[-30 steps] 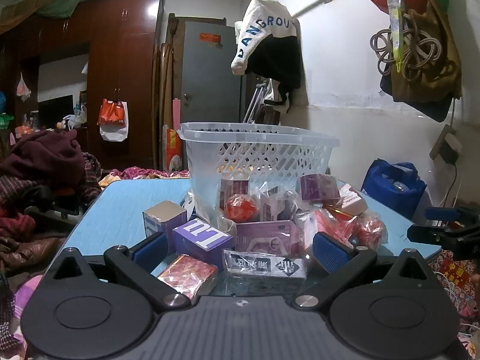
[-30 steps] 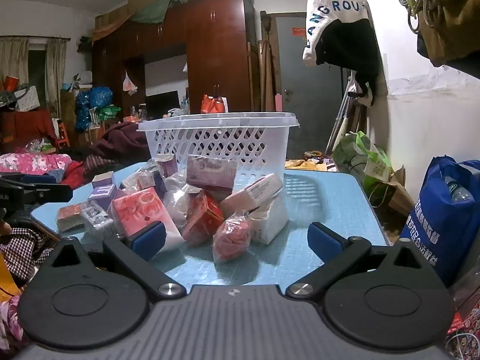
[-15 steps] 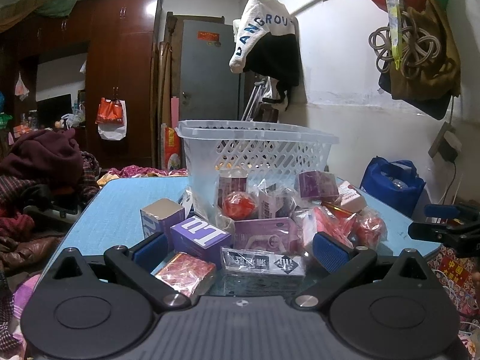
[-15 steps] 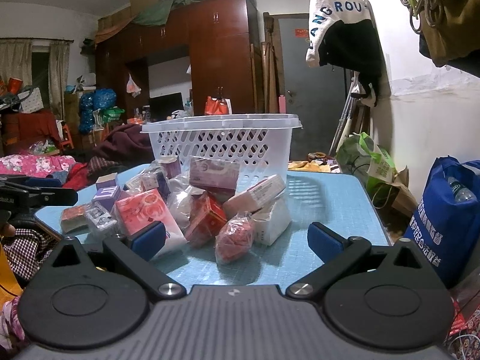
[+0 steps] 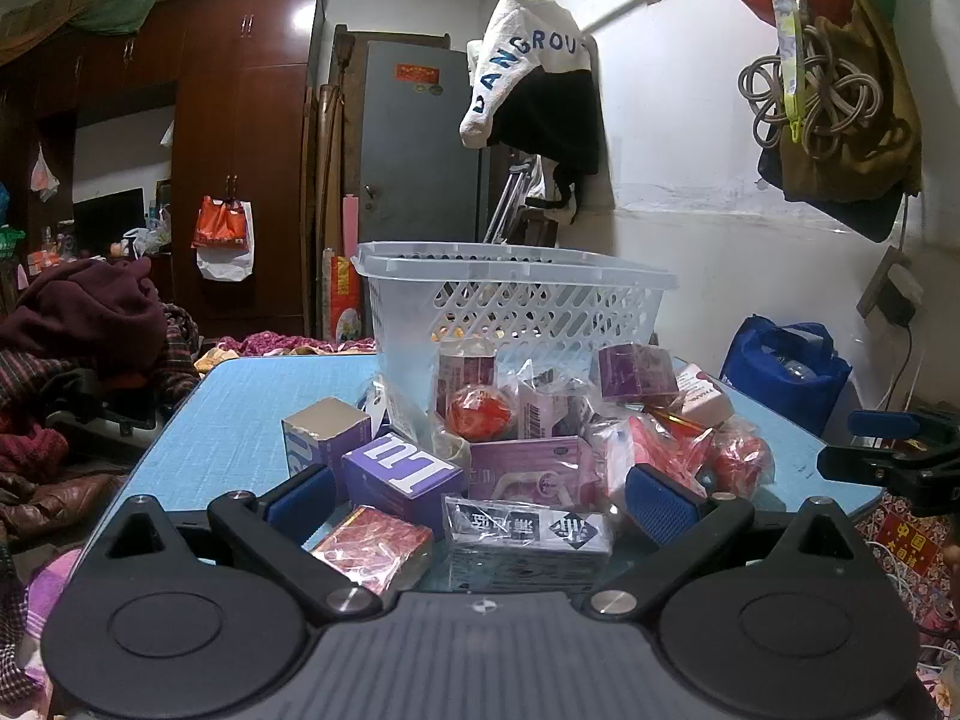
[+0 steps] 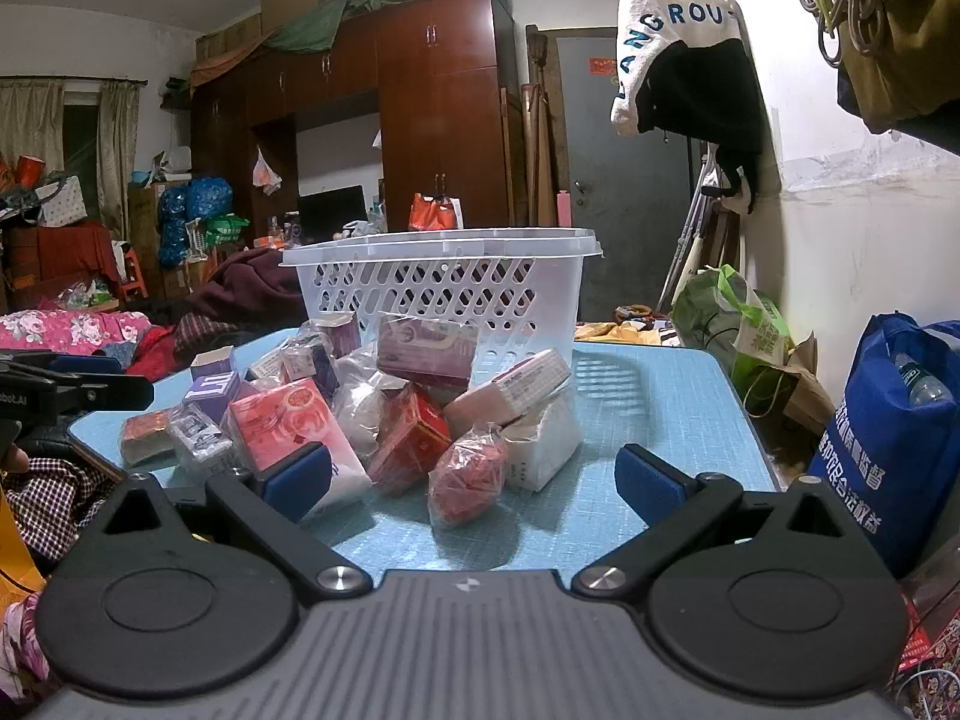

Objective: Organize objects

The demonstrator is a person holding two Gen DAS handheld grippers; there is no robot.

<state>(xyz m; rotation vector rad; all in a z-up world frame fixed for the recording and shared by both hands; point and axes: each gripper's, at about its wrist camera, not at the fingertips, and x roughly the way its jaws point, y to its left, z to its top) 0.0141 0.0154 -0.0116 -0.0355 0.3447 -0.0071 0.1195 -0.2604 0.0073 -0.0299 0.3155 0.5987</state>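
A pile of small boxes and wrapped packets lies on a blue table (image 5: 240,408) in front of a white lattice basket (image 5: 516,306). My left gripper (image 5: 480,504) is open and empty at the pile's near edge, over a black-and-white packet (image 5: 528,531), with a purple box (image 5: 402,474) and a red patterned box (image 5: 372,546) beside it. My right gripper (image 6: 474,480) is open and empty, just short of a red bagged packet (image 6: 468,474) and a red box (image 6: 408,444). The basket (image 6: 444,294) stands behind the pile in this view too.
A blue bag (image 6: 894,432) stands on the floor right of the table (image 6: 654,396). Clothes and bedding lie to the left (image 5: 84,324). A wall with hanging clothes runs along the right. Each gripper shows at the edge of the other's view.
Both views have shifted only slightly; the left view has the pile sitting a touch lower and closer. Both grippers stay open and empty.
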